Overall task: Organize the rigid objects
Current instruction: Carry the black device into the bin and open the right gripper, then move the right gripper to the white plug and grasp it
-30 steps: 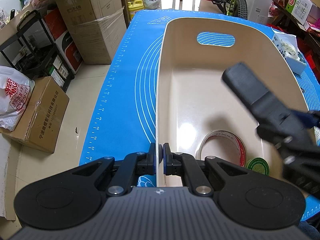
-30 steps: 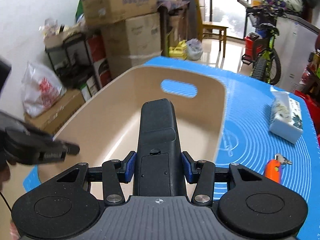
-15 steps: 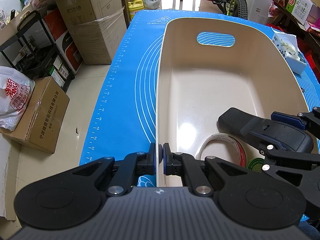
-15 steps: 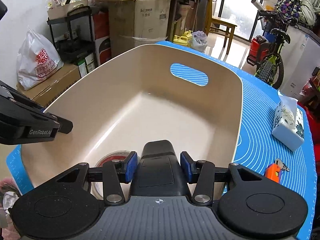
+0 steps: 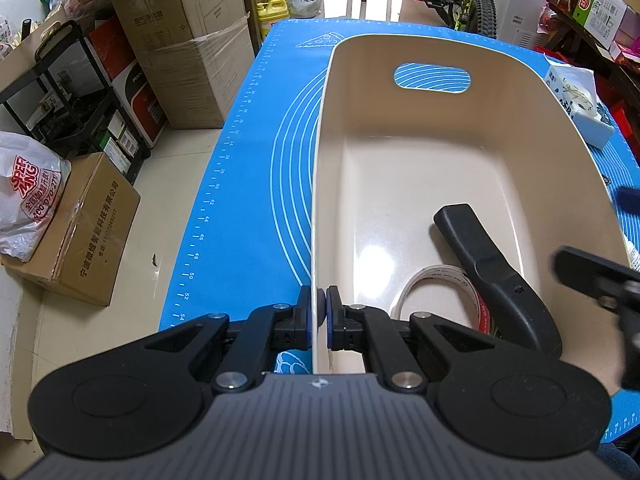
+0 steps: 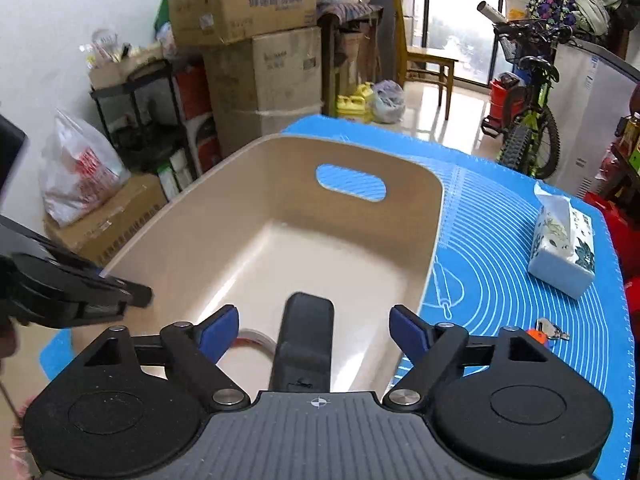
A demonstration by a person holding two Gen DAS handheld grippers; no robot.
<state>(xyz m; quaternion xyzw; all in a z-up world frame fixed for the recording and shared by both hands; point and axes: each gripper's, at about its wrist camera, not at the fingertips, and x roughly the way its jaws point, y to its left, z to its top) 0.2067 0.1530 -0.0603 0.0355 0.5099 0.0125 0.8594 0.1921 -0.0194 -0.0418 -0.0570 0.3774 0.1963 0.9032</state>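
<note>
the black handle [image 6: 306, 336] has just been let go by the widening right gripper [image 6: 314, 330] and lies low in the bin [image 5: 320, 184] across the tape roll [image 5: 436, 276]; it could be snagged on withdrawal. the bin rim is pinched by the left gripper [image 5: 321, 312], lower centre.

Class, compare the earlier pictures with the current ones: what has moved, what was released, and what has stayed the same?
The right gripper lowered the black device into the beige bin; its jaws have just been opening, releasing it onto the tape roll. The left gripper stays clamped on the bin's rim; the tissue box is unmoved.
</note>
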